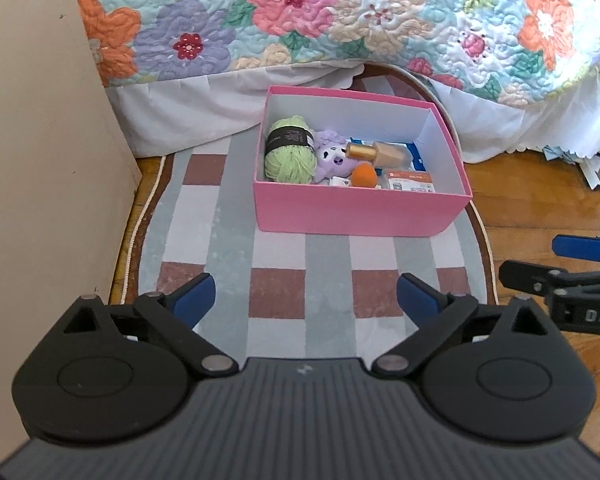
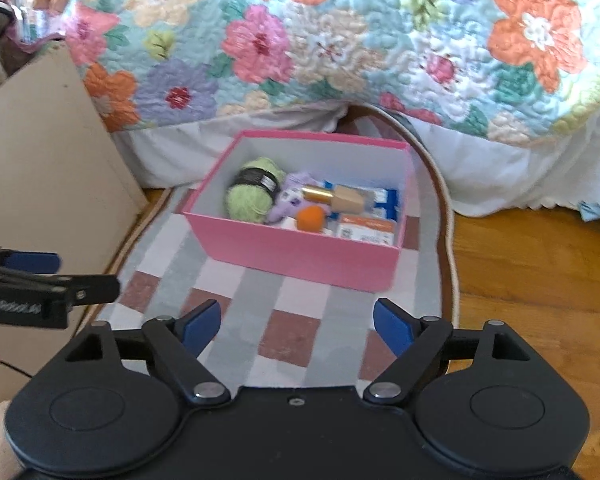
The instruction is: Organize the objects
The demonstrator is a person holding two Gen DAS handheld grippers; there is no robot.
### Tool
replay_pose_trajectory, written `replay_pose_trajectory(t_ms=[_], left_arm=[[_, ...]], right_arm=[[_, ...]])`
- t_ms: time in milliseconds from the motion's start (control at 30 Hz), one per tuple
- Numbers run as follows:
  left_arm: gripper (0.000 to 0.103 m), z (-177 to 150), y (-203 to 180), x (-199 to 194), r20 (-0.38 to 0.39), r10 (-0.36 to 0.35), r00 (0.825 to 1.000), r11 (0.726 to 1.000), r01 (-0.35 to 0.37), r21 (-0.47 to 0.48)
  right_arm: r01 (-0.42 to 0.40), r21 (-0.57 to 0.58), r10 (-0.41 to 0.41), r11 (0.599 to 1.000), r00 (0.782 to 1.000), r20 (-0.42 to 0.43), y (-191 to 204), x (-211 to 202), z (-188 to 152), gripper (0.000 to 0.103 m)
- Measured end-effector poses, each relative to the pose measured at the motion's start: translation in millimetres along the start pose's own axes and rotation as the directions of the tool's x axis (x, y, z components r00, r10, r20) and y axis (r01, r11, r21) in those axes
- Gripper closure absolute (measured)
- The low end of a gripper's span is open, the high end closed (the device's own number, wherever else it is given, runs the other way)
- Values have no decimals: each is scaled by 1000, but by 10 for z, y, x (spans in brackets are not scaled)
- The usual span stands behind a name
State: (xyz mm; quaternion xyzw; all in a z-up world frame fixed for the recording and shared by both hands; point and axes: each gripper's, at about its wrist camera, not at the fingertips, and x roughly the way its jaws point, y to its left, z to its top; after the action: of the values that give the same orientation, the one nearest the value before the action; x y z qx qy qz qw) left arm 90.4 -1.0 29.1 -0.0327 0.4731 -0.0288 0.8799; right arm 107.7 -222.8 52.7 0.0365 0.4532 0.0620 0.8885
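A pink box (image 1: 360,212) (image 2: 300,256) stands on a checked rug (image 1: 332,256) (image 2: 236,280). In it lie a green yarn ball (image 1: 288,152) (image 2: 248,196), a purple plush toy (image 1: 332,158) (image 2: 284,204), a gold-capped bottle (image 1: 380,152) (image 2: 340,198), an orange ball (image 1: 364,175) (image 2: 310,218) and flat packets (image 1: 412,182) (image 2: 366,228). My left gripper (image 1: 306,298) is open and empty over the rug, short of the box. My right gripper (image 2: 298,322) is open and empty, also short of the box. Each gripper shows at the edge of the other's view.
A bed with a floral quilt (image 1: 340,20) (image 2: 340,40) and white skirt stands behind the box. A beige cabinet side (image 1: 32,160) (image 2: 40,160) rises at the left. Wooden floor (image 1: 540,200) (image 2: 540,280) lies right of the rug.
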Motion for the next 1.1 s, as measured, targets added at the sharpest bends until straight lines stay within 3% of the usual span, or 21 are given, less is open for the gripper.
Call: replay_pose_trajectory(t_ms=[567,767,867,933,1100], left_arm=[[2,-14,-7,114,-84,-4,996,998,-1,-62],[2,-17,7,74,-82,33,996,997,-38,-68],[2,-17,-32,72,-73,126,989,991,-129,-39],[2,-7,-49,102,-79,148,986,989,-150,-12],[2,-12,-52,159,-109,89,990,995,-92,-25]], right_arm=[[112,119,-101,987,990,-97,-119,112,-10,16],[116,121,-103,986,989,-104,-122,104,-3,16],[125,106,-114,986,988,-107,-101,108,-3,16],[130,91,-120,987,987,-107,-86,118,7,16],[134,76,-125,988,985,-115,-67,137,14,16]])
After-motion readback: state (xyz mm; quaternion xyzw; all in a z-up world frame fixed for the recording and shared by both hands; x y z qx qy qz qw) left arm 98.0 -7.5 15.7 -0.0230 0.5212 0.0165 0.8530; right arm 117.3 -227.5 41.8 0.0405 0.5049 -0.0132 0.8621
